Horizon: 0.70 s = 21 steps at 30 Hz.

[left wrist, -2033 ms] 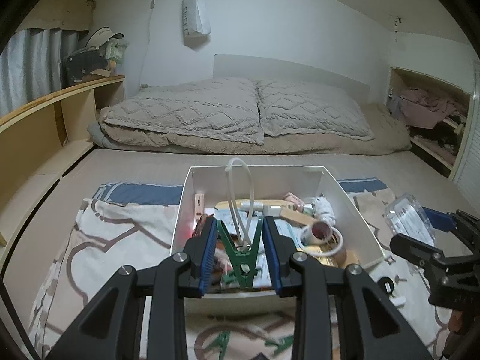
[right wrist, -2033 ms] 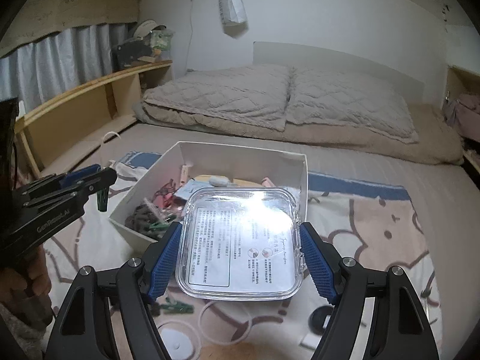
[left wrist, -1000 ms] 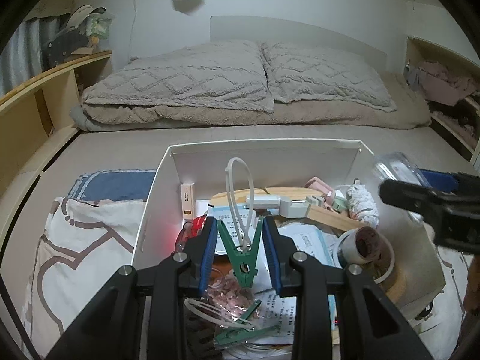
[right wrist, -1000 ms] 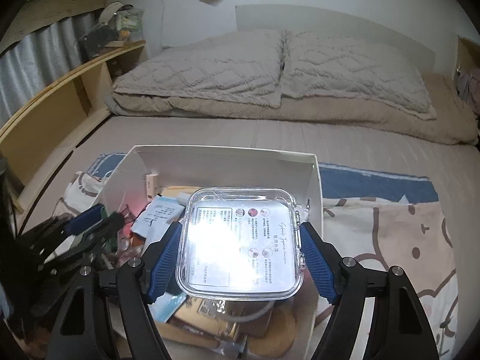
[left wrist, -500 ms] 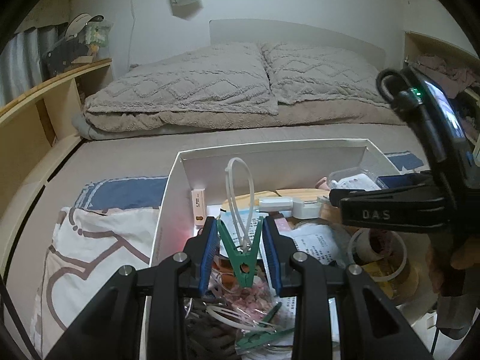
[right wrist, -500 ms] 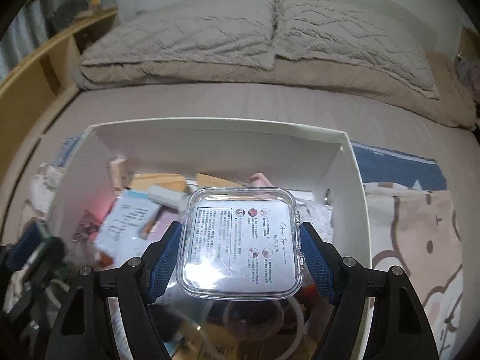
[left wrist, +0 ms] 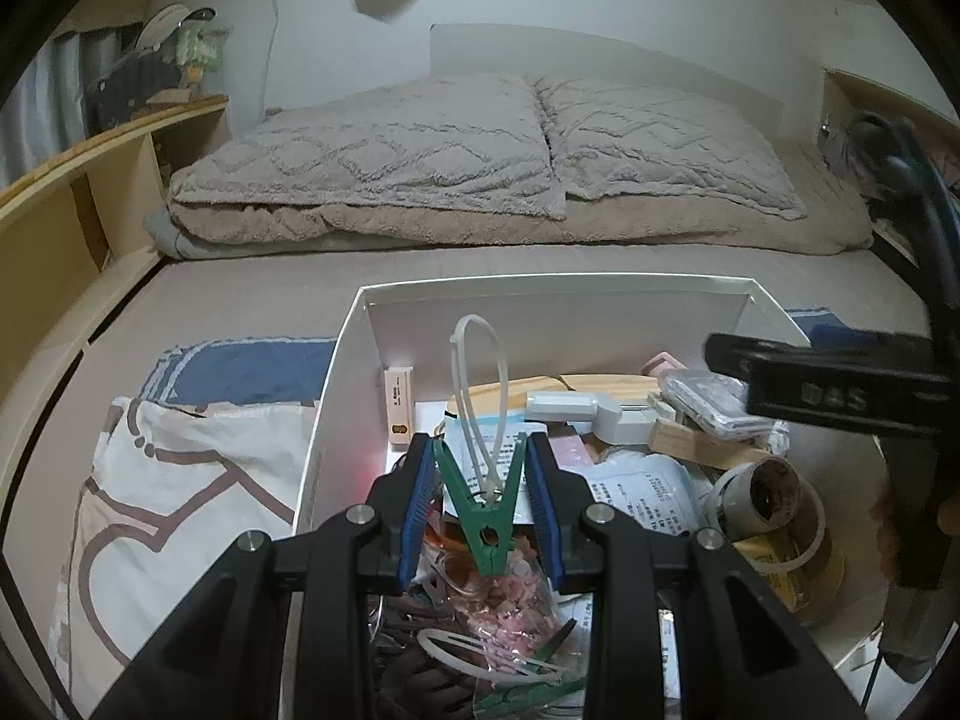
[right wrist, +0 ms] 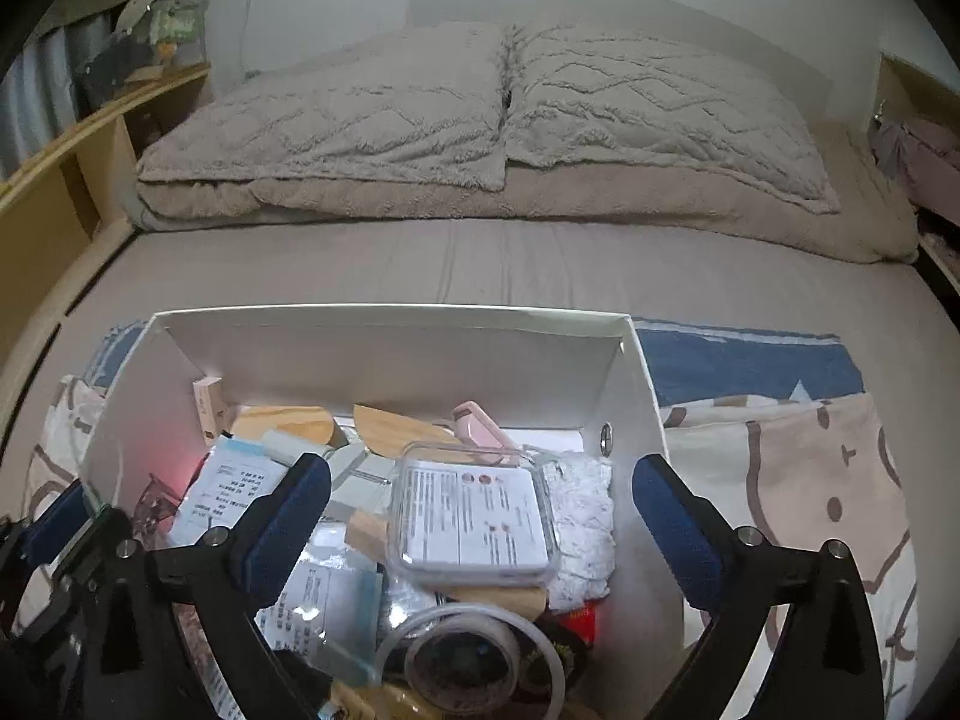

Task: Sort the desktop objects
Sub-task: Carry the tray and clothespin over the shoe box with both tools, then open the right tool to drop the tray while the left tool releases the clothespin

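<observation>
clear case (right wrist: 474,519) in white box (right wrist: 384,354) | right claw (right wrist: 480,516) opening, off it | left claw (left wrist: 483,507) clamps green clothespin (left wrist: 483,516)

A clear plastic case (right wrist: 474,519) with a white printed label lies flat, label up, on the clutter in the white box (right wrist: 390,354), right of centre. A green clothespin (left wrist: 483,507), prongs up, is pinched above the box's near left, a white zip-tie loop (left wrist: 480,396) threaded through it.

The box (right wrist: 390,354) sat on the bed (right wrist: 540,264), pillows (right wrist: 480,96) behind it; the plastic case (right wrist: 474,522) lay inside, right of centre.
</observation>
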{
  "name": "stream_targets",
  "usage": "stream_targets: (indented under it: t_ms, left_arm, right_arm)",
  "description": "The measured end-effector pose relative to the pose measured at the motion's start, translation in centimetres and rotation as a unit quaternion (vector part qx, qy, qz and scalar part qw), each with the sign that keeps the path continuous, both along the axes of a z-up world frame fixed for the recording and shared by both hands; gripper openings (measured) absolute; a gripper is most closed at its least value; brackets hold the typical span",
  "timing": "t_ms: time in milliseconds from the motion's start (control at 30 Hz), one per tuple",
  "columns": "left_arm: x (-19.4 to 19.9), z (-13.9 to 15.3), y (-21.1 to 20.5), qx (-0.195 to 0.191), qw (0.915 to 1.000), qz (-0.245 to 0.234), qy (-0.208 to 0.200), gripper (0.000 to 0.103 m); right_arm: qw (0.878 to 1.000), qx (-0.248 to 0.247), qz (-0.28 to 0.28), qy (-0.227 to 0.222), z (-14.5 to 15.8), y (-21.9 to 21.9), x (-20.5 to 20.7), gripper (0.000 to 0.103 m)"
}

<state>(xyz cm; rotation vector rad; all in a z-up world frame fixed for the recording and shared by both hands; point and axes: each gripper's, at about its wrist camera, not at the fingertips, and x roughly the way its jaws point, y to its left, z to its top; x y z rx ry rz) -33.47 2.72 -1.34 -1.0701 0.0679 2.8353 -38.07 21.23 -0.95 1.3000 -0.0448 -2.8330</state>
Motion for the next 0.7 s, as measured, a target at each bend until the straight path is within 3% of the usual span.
stream_targets:
  t_ms: [200, 233, 300, 333, 600, 700]
  left_arm:
    - [-0.6, -0.3, 0.0, 0.004, 0.9998, 0.018, -0.013, 0.033]
    - [-0.5, -0.3, 0.0, 0.002, 0.9997, 0.019, -0.012, 0.038]
    - [-0.3, -0.2, 0.1, -0.002, 0.9996, 0.026, -0.009, 0.068]
    - [-0.1, 0.0, 0.1, -0.003, 0.9995, 0.032, -0.004, 0.073]
    - [1.4, 1.4, 0.2, -0.007, 0.9996, 0.026, 0.007, 0.092]
    - [2.2, 2.0, 0.3, -0.013, 0.9996, 0.022, 0.012, 0.093]
  right_arm:
    - [0.999, -0.013, 0.038, 0.011, 0.3, 0.0, 2.4, 0.101]
    - [0.999, -0.010, 0.044, 0.012, 0.3, -0.1, 2.7, 0.101]
    - [0.999, -0.008, 0.052, 0.013, 0.5, -0.1, 3.3, 0.101]
    - [0.998, -0.014, 0.054, 0.014, 0.6, -0.1, 3.6, 0.101]
    - [0.998, -0.029, 0.047, 0.036, 1.7, 0.5, 5.7, 0.103]
    - [0.998, -0.036, 0.037, 0.039, 2.0, 0.9, 6.3, 0.103]
